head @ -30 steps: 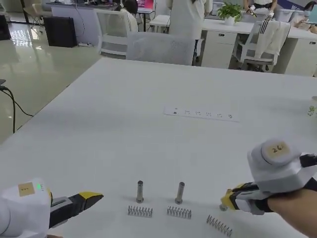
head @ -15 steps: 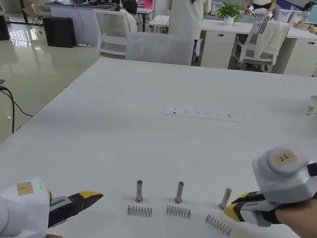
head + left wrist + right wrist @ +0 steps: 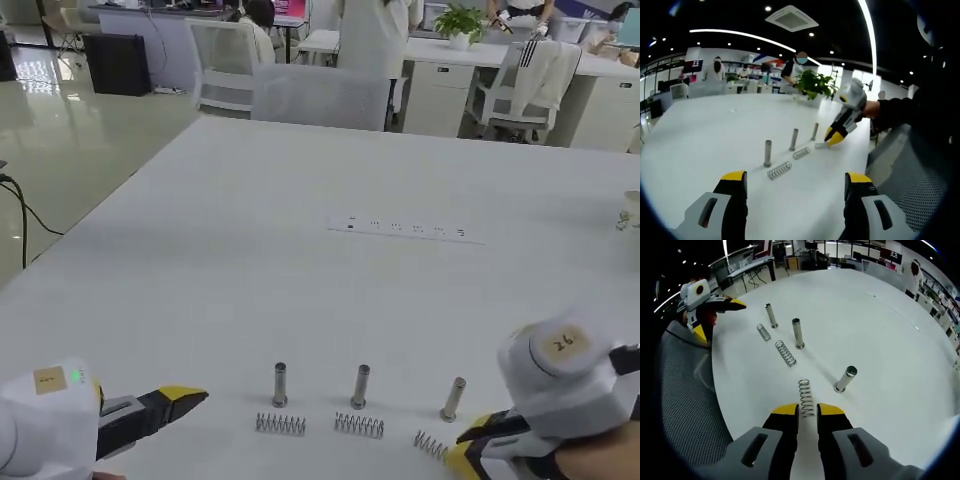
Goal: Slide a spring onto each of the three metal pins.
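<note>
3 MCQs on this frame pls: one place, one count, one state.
1. Where are the right gripper's tips?
A) atop the middle pin
B) at the near end of a spring lying on the table
C) at the table's far edge
2. How many pins carry a spring?
A) none
B) one
C) three
3. The left gripper is:
A) shut on a spring
B) shut on a pin
C) open, empty
B: the coil's end lies right at its tips. A: all three springs lie flat by bare pins. C: its jaws stand wide apart, nothing between.
</note>
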